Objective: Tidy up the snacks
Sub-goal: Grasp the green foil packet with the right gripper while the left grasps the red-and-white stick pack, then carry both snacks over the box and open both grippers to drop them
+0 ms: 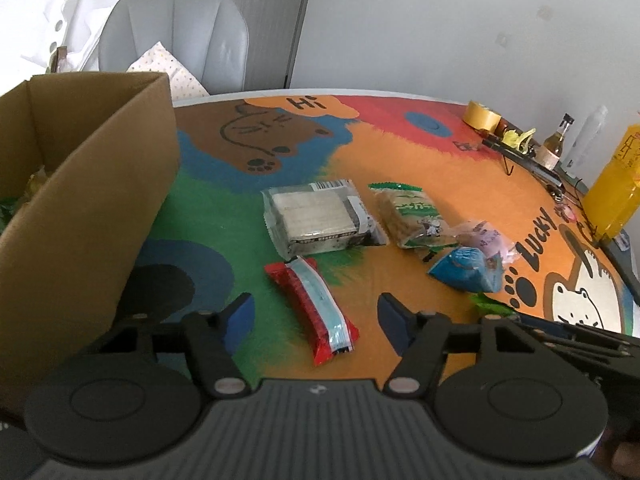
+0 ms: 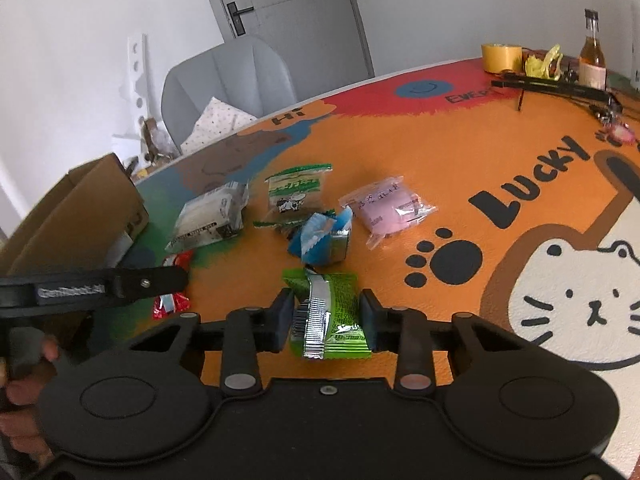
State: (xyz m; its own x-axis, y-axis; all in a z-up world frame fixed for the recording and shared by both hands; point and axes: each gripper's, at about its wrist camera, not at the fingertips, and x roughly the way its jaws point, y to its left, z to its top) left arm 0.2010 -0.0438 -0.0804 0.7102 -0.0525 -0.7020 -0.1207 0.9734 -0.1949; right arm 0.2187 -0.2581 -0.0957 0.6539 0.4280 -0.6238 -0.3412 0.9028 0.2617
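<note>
Bright cartoon artwork covers our desk (image 2: 460, 168), cats and paw prints on orange, with a grey chair (image 2: 232, 80) and a door (image 2: 288, 4) behind it. Over on our right gripper (image 2: 326, 314), the jaws are pressed in on both sides of a green snack packet (image 2: 332, 312), foil seam facing up, and we cannot tell whether it has left the desk. Just beyond it lies a blue packet (image 2: 320, 240), with a pink packet (image 2: 386, 210) to its right and a green-and-white cow-print packet (image 2: 298, 194) farther back. Left of those sits a clear pack of pale wafers (image 2: 208, 216).

Now our left gripper (image 1: 316, 316): jaws spread wide, nothing between the pads, hovering right above a red-and-light-blue bar (image 1: 312, 308) that lies flat on the green patch. From this view the wafer pack (image 1: 320, 216) is just beyond the bar. To the left stands the open cardboard box (image 1: 80, 208), close beside the gripper, with some wrappers dimly visible inside. Far right along the desk edge we spot a yellow tape roll (image 1: 482, 116), a small amber bottle (image 1: 558, 140) and a yellow container (image 1: 616, 184).
</note>
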